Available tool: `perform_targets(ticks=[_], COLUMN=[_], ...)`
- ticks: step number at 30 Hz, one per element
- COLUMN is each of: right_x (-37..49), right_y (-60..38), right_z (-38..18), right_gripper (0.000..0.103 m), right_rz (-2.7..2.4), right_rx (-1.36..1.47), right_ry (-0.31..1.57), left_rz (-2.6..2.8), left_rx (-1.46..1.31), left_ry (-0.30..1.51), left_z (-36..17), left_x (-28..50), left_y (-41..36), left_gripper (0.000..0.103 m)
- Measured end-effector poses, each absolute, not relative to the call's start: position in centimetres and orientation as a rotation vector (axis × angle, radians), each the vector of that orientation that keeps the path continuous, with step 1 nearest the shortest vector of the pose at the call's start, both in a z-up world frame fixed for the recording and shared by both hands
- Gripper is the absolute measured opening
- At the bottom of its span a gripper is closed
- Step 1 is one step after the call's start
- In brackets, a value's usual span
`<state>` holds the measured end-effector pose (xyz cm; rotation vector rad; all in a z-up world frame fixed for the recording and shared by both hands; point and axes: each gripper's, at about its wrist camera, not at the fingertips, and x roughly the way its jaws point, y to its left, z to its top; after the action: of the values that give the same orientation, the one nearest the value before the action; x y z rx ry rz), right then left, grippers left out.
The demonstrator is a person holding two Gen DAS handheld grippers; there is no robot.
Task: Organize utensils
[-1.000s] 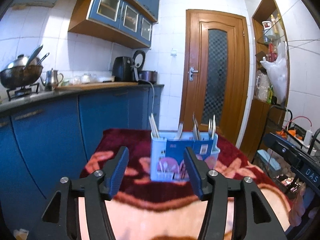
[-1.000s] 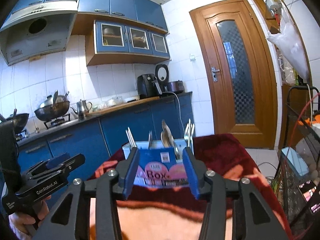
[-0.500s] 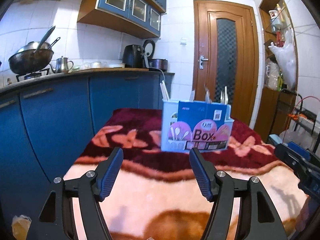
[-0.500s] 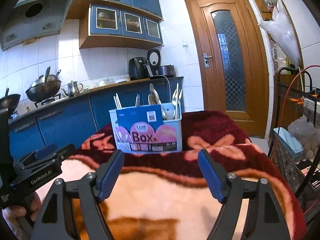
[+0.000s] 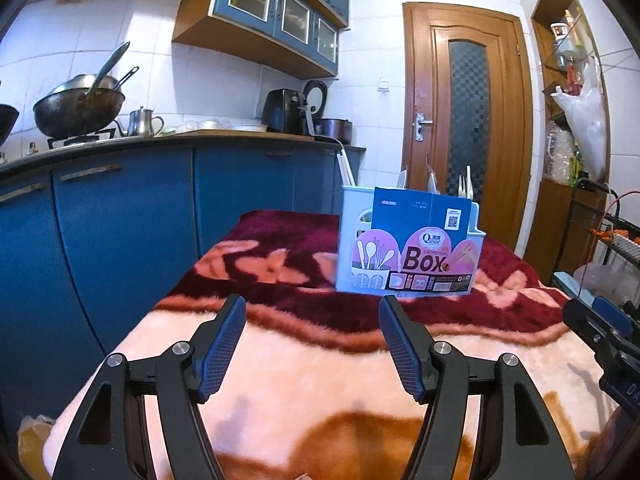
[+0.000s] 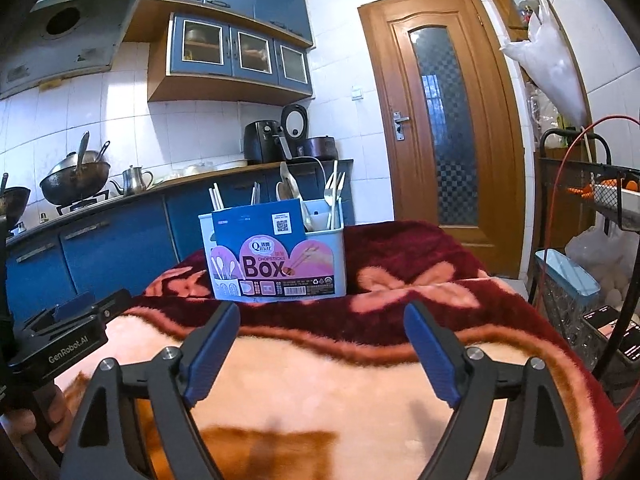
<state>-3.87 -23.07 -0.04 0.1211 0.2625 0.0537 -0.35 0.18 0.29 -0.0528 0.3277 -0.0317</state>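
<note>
both tongs [image 5: 312,312] [image 6: 320,318] low, level, jaws apart, empty

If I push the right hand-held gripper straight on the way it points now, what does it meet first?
Probably the blanket just short of the utensil box: the open, empty right hand-held gripper points slightly down. Depth is hard to judge; held level, it would likely meet the box.

The card label [image 6: 276,256] on the front of the utensil box [image 6: 338,264] hides the lower parts of the chopsticks [image 6: 216,196], spoons [image 6: 290,188] and forks [image 6: 334,192]. From the left wrist view only their tips [image 5: 464,188] peek over the box [image 5: 348,240]. The small print on the label is too tiny to read. The picture's edge cuts off the hand [image 6: 38,420] at the bottom left.
</note>
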Motion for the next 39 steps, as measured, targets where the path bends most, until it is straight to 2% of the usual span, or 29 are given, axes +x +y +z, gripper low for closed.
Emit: perform_targets(ticks=[39], right_x=[-3.95], right_y=[-22.7], right_z=[-0.12], right_gripper=[0.087], right_rz=[0.053], right_rx=[0.112], right_ry=[0.258], left_rz=[-0.015], left_rx=[-0.03], left_ry=[0.321], left_z=[0.09], left_x=[-0.44], left_y=[-0.27], left_gripper=[0.07])
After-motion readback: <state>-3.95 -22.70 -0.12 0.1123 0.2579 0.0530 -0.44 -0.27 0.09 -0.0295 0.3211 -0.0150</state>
